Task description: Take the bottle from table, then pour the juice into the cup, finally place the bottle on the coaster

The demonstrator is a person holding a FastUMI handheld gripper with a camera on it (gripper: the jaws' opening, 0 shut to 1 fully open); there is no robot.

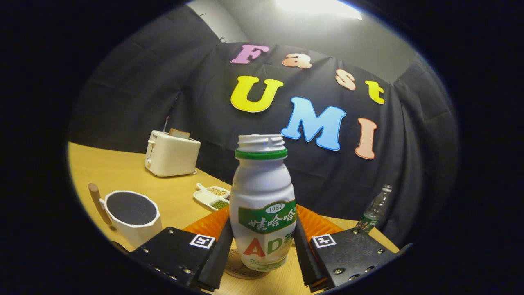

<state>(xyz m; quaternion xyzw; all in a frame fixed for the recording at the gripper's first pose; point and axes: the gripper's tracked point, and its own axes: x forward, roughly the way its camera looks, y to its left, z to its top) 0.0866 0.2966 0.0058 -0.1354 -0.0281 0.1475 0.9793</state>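
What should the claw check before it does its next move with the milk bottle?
1. White plastic bottle with green neck ring between the claw's fingers: ok, one on each side of it.
2. Bottle upright: ok.
3. Cap off: ok, the threaded mouth is open.
4. Bottle over the round brown coaster: ok; whether it rests on it, cannot tell.
5. White cup with wooden handle safely apart: ok, off to the side.
6. Juice already poured: cannot tell, cup's inside just looks dark.

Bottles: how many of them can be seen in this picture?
2. The white juice bottle stands between the gripper fingers, on the coaster. A clear plastic bottle stands beyond the fingers, by the black cloth wall. Others may be hidden.
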